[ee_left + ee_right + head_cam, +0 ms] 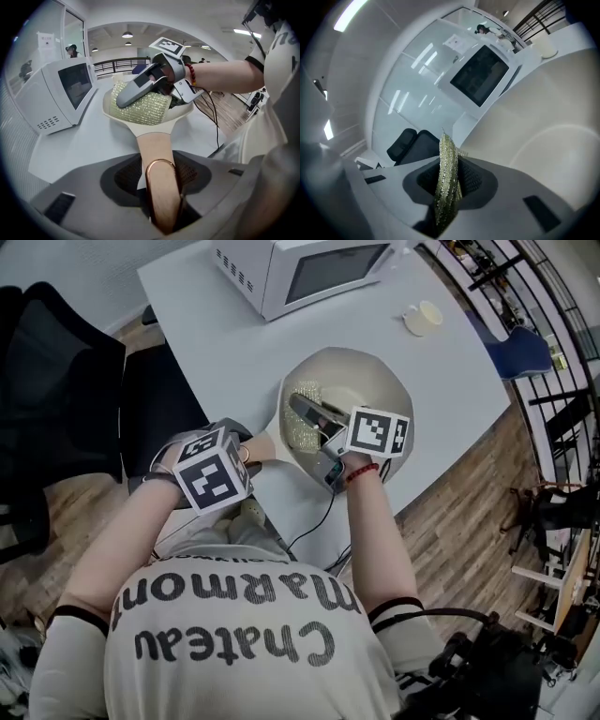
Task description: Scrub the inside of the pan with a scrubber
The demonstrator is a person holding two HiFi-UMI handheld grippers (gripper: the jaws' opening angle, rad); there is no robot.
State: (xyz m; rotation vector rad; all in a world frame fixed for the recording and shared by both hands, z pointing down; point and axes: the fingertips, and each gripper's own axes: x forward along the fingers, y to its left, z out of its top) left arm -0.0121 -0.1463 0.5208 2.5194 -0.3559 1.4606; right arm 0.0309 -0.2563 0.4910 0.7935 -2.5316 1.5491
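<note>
Where wood floor point(469, 512) shows, a white table point(225, 352) bears a microwave point(300, 268).

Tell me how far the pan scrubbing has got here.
Done: the left gripper clamps the handle of the pan, and the right gripper grips the scrubber. In hand: the scrubber is inside the pan, at its wall. Left: unclear; the pan shows no foam or grime to judge coverage.

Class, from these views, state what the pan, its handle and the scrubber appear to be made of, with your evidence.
The pan: likely coated metal; smooth, matte cream surface.
The handle: looks like wood, or a wood-look finish; pale tan, with a copper-coloured ring.
The scrubber: probably metallic-thread mesh; glittery yellow-green weave.
</note>
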